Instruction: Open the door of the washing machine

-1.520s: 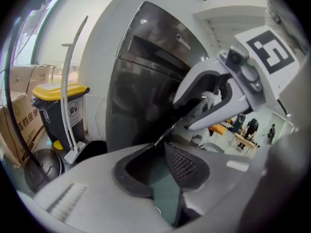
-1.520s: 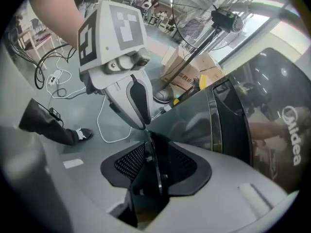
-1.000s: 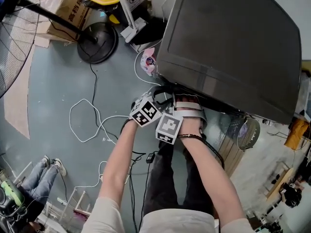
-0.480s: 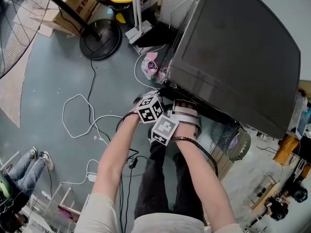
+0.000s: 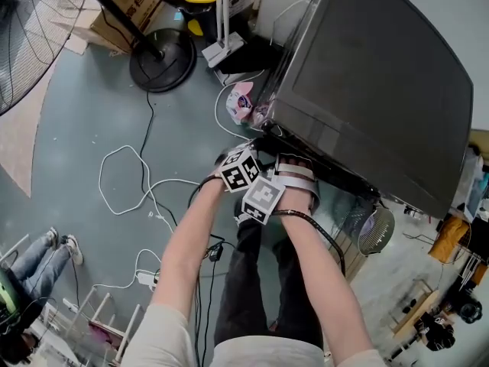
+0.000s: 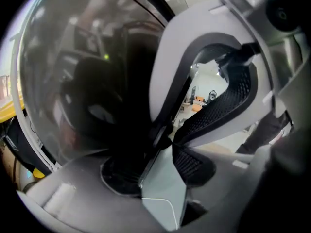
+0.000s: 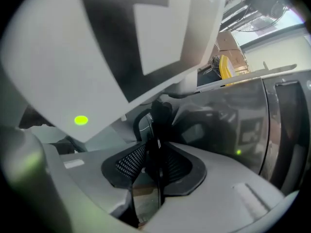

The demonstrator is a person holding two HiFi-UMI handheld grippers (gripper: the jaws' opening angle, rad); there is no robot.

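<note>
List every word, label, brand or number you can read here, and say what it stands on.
Nothing can be read for certain.
Red characters on the cardboard box: too blurred.
Label on the washing machine front: too small.
Square markers on the gripper cubes: patterns, no words.

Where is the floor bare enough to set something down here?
Bare floor lies between the fan base and the white cable loop, and again left of that loop toward the shoes. It is crowded in front of the washer, with cords underfoot, and along the top by the boxes.
</note>
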